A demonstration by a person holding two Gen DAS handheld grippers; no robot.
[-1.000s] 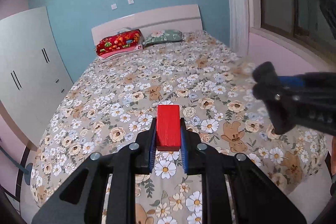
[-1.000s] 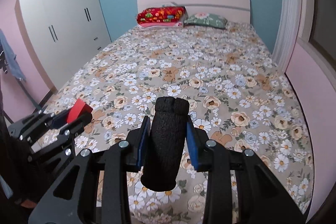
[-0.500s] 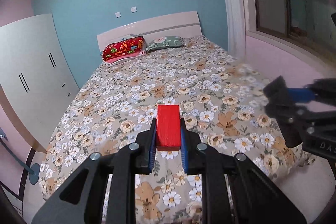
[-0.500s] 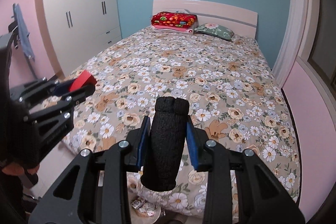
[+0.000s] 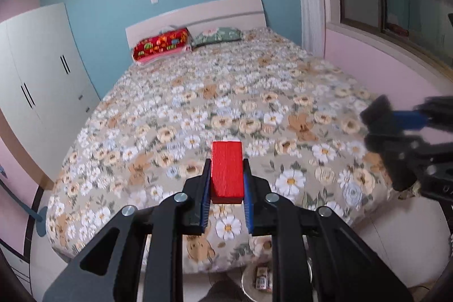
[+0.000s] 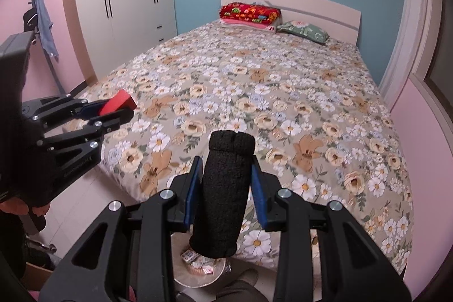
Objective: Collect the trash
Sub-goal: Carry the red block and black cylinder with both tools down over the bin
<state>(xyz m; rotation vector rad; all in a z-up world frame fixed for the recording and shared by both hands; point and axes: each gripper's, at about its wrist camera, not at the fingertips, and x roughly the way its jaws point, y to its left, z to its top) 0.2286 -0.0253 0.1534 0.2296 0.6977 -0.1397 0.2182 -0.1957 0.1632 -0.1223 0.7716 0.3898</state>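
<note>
Both claws have drawn back past the flowered bed's [image 6: 283, 109] foot edge, left claw [image 5: 226, 188] pinching a red rectangular block [image 5: 227, 169], right claw [image 6: 225, 186] a black knitted roll [image 6: 223, 194] (round metal bin [image 6: 198, 278] now below, drop likely next)

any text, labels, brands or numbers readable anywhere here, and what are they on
Nothing can be read for certain.
Left gripper: faint embossed lettering on its arm, too blurred to read.
Small packets in the round bin on the floor: printed, too small to read.
Red pillow: colourful print, no legible words.
Red block and black roll: no markings.
</note>
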